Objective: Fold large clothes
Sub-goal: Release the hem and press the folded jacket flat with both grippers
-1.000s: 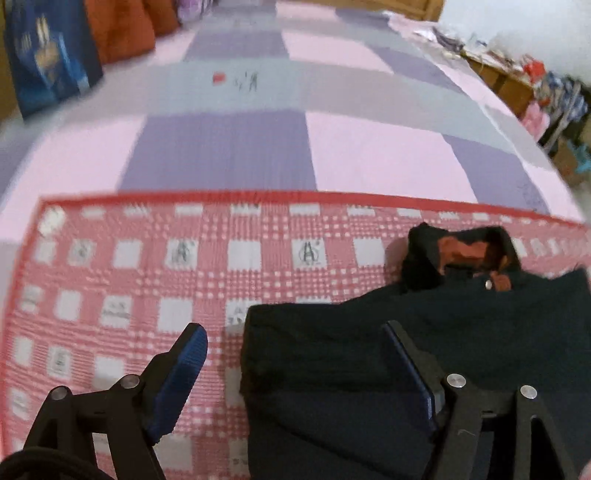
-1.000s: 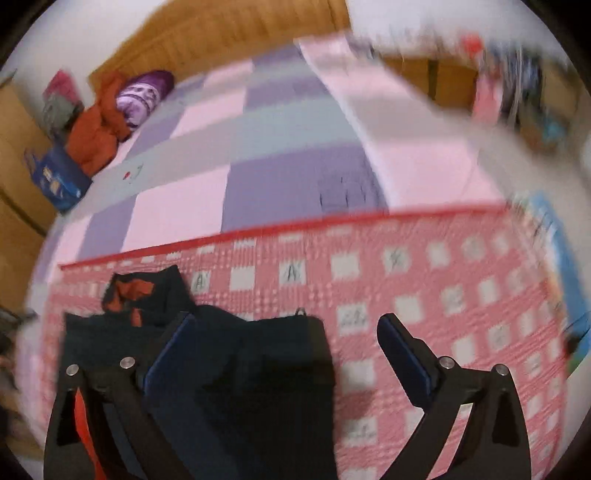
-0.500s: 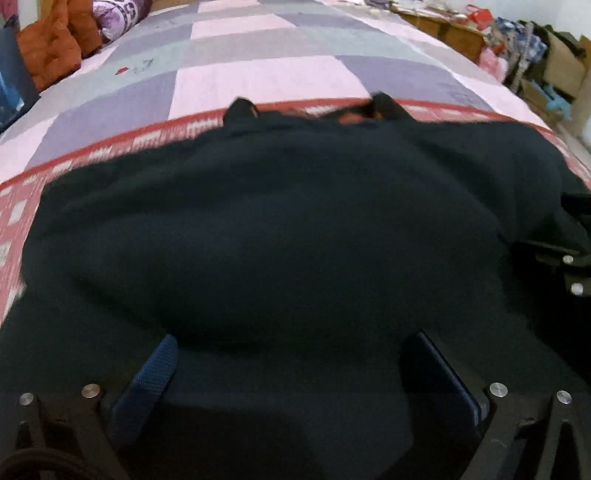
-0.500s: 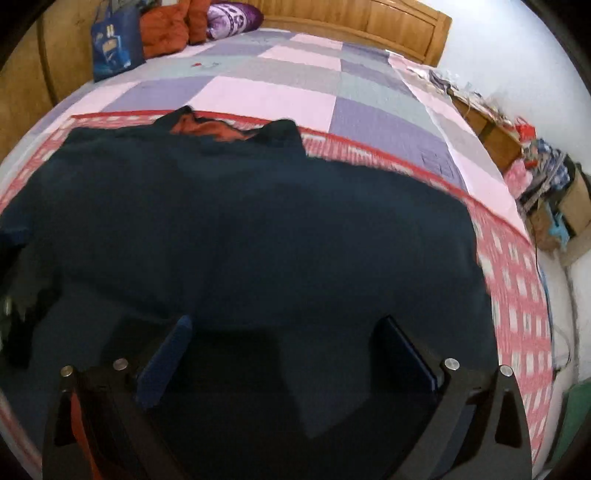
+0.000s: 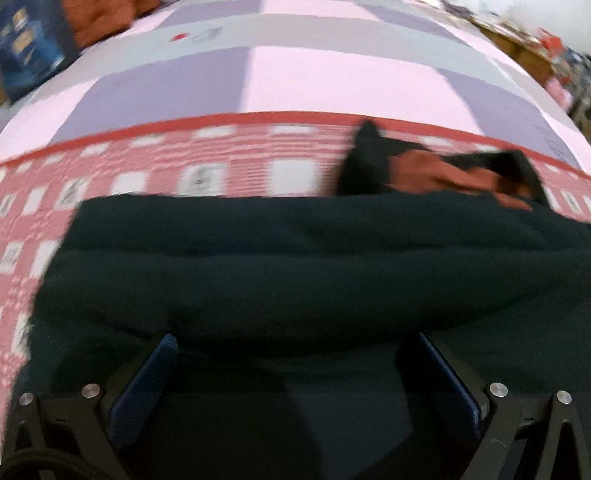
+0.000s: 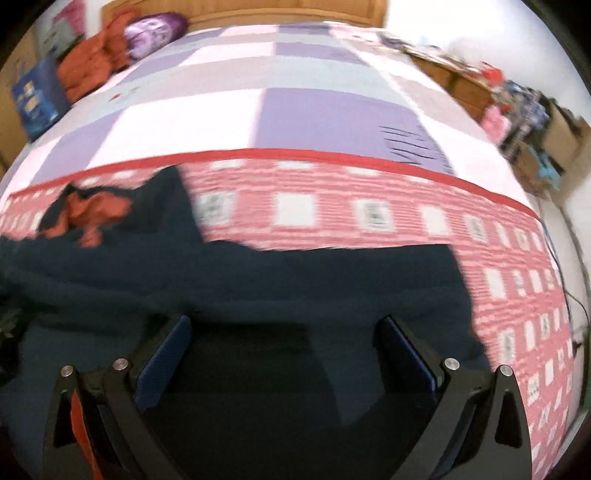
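A large dark navy garment (image 5: 295, 266) with an orange-lined collar (image 5: 436, 173) lies on a red-and-white checked cloth (image 5: 147, 173) on the bed. It also shows in the right wrist view (image 6: 295, 280), collar (image 6: 92, 210) at the left. My left gripper (image 5: 295, 354) is open, its blue pads wide apart just above the garment's near part. My right gripper (image 6: 284, 339) is open too, low over the near right part of the garment. Neither holds cloth.
The bed has a pink, purple and grey patchwork cover (image 6: 295, 107). An orange garment (image 6: 92, 62), a purple pillow (image 6: 155, 26) and a blue bag (image 6: 37, 99) lie at the far left. Cluttered shelves (image 6: 524, 103) stand along the right side.
Half a second ago the garment filled both views; now it lies lower and flatter, and more checked cloth shows beyond it. Both grippers stay open.
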Tool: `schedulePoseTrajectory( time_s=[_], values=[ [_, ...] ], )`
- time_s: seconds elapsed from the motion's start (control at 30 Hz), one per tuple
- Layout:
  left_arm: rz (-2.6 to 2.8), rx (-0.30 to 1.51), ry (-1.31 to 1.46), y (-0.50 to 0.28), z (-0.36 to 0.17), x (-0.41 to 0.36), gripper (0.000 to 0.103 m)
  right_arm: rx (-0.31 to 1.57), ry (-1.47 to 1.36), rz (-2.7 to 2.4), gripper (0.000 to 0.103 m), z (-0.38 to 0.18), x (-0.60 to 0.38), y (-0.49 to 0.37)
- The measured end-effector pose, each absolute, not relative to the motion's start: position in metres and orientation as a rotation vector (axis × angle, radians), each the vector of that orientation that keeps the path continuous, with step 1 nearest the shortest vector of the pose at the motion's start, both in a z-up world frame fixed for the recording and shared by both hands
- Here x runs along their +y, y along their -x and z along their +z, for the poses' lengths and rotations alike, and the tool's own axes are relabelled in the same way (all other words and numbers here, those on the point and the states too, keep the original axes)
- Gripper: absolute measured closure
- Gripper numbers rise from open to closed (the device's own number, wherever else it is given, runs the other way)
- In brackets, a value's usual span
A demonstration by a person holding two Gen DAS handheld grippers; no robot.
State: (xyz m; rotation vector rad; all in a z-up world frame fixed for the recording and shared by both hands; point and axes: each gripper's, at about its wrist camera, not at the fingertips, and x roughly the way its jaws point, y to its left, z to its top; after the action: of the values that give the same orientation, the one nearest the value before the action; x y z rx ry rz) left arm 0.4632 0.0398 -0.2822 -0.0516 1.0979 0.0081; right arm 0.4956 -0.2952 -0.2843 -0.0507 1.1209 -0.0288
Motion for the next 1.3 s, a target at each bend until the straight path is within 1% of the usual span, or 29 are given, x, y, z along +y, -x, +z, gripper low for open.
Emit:
schedulePoseTrajectory(
  time_s=[0.2,0.27,0.33,0.4,0.47,0.53,0.6,0.7,0.8,0.9,0.97,1.03,1.13,1.2,1.3],
  values=[
    [0.200,1.115,0.076,-0.444,-0.290,0.122,0.000,1.146,0.004,-0.167,0.000,-0.294,-0.368,-0.488],
    [0.228,1.133,0.155,-0.431,-0.299,0.150,0.000,1.161,-0.100,-0.206,0.000,-0.298,-0.396,-0.482],
    [0.249,1.130,0.197,-0.421,-0.300,0.161,0.000,1.162,-0.169,-0.220,0.000,-0.301,-0.409,-0.477],
    [0.274,1.107,0.147,-0.418,-0.292,0.154,0.000,1.139,-0.081,-0.232,0.000,-0.294,-0.400,-0.472],
    [0.273,1.075,0.085,-0.410,-0.279,0.142,0.003,1.089,0.086,-0.238,0.000,-0.280,-0.376,-0.466],
    [0.227,1.027,0.055,-0.398,-0.261,0.128,0.004,1.027,0.170,-0.207,0.000,-0.262,-0.356,-0.453],
    [0.149,0.963,0.021,-0.373,-0.239,0.100,0.004,0.966,0.182,-0.152,0.000,-0.246,-0.340,-0.433],
    [0.032,0.921,0.021,-0.332,-0.224,0.059,0.001,0.875,0.147,-0.062,0.000,-0.223,-0.315,-0.384],
    [-0.079,0.929,-0.004,-0.296,-0.231,0.013,0.001,0.843,0.101,0.043,0.000,-0.217,-0.279,-0.331],
    [-0.125,0.953,-0.077,-0.270,-0.252,-0.018,0.001,0.848,0.163,0.156,0.000,-0.225,-0.228,-0.284],
    [-0.117,0.966,-0.053,-0.262,-0.266,-0.009,0.000,0.858,0.264,0.205,0.000,-0.240,-0.206,-0.265],
    [-0.103,0.975,-0.023,-0.260,-0.273,0.010,0.000,0.874,0.312,0.198,0.000,-0.258,-0.211,-0.251],
    [-0.030,0.995,-0.091,-0.256,-0.275,0.032,0.000,0.920,0.177,0.067,0.000,-0.267,-0.274,-0.254],
    [0.010,1.026,-0.038,-0.257,-0.277,0.056,0.000,0.959,0.041,0.035,0.000,-0.269,-0.317,-0.258],
    [0.046,1.057,0.007,-0.257,-0.279,0.078,0.000,1.054,0.037,0.056,0.000,-0.270,-0.337,-0.267]
  ],
)
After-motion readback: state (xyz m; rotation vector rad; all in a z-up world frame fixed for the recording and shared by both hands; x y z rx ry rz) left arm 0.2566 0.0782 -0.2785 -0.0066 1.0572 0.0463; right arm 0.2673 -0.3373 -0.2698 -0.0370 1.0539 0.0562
